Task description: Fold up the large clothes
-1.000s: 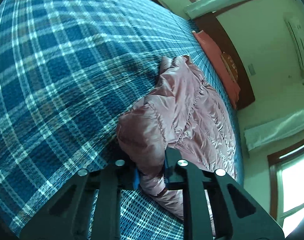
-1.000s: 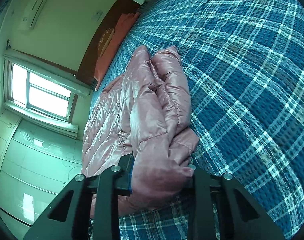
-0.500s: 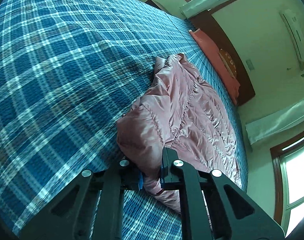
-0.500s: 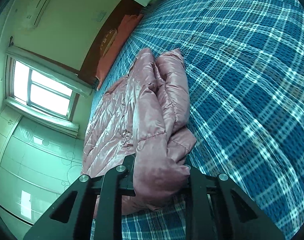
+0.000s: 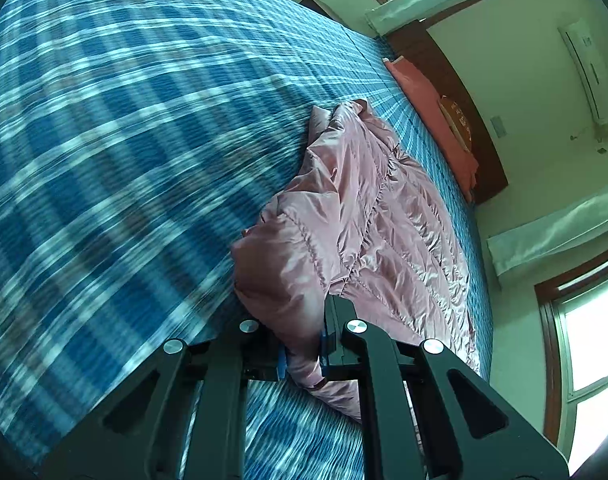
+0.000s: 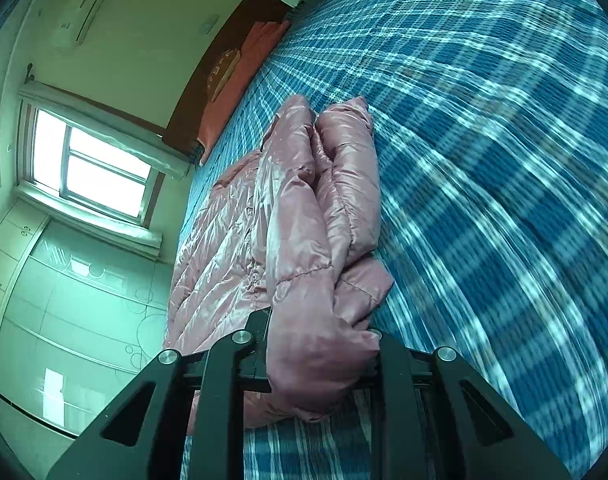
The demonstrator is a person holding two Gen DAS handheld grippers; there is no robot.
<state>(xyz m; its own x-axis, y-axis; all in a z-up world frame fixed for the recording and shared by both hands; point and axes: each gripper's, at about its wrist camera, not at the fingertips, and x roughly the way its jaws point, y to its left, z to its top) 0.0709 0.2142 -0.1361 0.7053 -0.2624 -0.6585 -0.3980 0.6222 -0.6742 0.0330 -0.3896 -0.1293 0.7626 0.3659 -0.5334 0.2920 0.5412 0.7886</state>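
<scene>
On the blue plaid bed lies the pink puffer jacket, one end bunched in both my grippers. My left gripper is clamped nearly shut on a thin fold; my right gripper is closed on a thicker wad. Slick fabric could slip from the left jaws if I tug unevenly, spoiling the fold.

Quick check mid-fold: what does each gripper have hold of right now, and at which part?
Both hold the pink puffer jacket. The left gripper pinches a bunched edge at its near end; the right gripper clamps a thicker wad of near-end fabric. Which garment part cannot be told.
</scene>
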